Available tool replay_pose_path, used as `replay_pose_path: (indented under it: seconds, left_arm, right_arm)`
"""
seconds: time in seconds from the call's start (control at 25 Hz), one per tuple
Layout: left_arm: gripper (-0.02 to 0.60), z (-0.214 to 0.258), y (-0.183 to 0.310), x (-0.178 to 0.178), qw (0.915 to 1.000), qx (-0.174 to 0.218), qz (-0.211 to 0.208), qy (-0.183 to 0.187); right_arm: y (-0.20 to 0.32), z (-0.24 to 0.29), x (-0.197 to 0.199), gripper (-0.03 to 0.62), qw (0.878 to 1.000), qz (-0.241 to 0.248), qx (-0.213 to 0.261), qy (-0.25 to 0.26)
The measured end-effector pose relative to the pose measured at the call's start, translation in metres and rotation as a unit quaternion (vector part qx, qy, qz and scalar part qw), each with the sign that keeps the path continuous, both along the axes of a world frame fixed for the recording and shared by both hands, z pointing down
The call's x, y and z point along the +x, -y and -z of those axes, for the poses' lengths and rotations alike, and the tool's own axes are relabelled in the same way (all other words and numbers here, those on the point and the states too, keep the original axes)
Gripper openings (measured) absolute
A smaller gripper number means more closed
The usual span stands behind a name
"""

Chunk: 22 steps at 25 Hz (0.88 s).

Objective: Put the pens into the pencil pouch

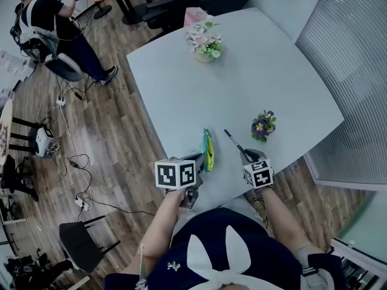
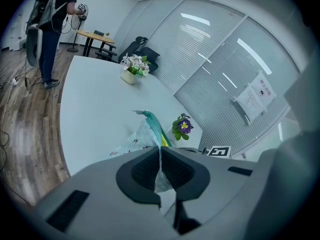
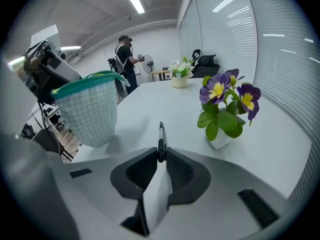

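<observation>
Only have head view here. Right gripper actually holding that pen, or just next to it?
Observer: Holding. Right gripper view shows the right gripper shut on the pen, its tip sticking out ahead.
Operator: Left one?
Observer: The left gripper is shut on the pouch, fabric pinched thin in its closed jaws.
Operator: Pouch mouth open?
Observer: Right gripper view: its teal-edged top bows outward and looks open; the inside isn't visible.

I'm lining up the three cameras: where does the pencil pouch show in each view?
Head view: pencil pouch low centre, just left of the pen.
Left gripper view: pouch centre, in the left gripper.
Right gripper view: pouch upper left.
Shared landmark: the purple-flowered plant.
</observation>
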<state>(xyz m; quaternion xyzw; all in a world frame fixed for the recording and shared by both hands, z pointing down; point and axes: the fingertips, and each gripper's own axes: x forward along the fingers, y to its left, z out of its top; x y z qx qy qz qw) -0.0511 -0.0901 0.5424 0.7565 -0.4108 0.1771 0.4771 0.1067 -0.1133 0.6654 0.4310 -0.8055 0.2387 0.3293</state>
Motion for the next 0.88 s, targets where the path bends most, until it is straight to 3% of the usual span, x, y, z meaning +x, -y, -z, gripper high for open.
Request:
replay_pose_path:
  seconds: [0.88]
  left_arm:
    - [0.031, 0.002, -0.007, 0.005, 0.9999, 0.0, -0.015, -0.007]
  right_arm:
    - [-0.021, 0.06, 0.006, 0.061, 0.998, -0.029, 0.038, 0.048]
